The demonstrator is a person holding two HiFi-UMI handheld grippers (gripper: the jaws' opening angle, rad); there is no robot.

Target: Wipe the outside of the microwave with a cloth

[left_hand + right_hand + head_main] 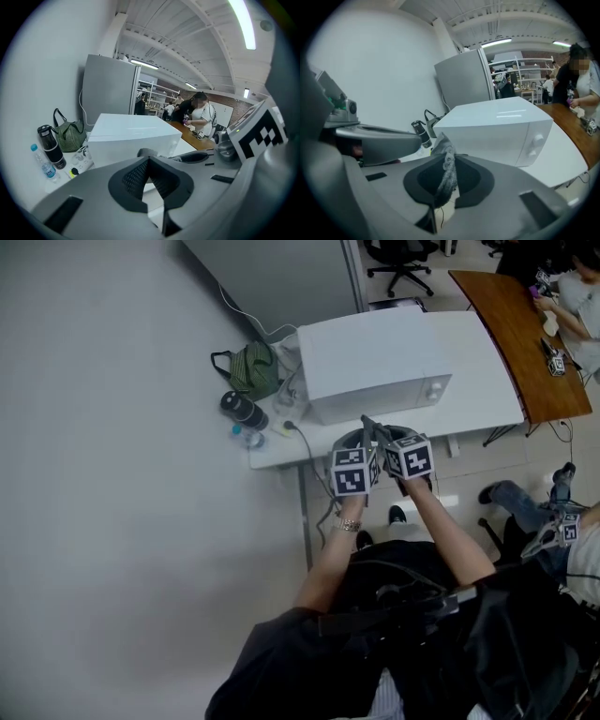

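**Both grippers short of the microwave, cloth in the right one**

The microwave (375,362) sits on the white table (487,390), back near the wall. Its knob side faces the table's front edge, toward me. I can't see any contact between it and either gripper.

The right gripper (445,161) is clamped on a grey cloth (447,171). The fabric is pinched between the two pads and stands up in a crumpled ridge above the tips. A loose thread hangs below.

The left gripper (149,160) has its pads pressed together at the tip, with nothing between them. It is held just beside the right one, their marker cubes nearly touching. Both are over the table's near edge, in front of the microwave.

To the left of the microwave, by the wall:
- a green bag (251,368)
- a black bottle (243,410)
- a small water bottle (247,437)
- a power strip (80,159) with a cable

A grey cabinet (272,273) stands behind. A brown table (520,343) is off to the right, and a person (581,306) is sitting at it.
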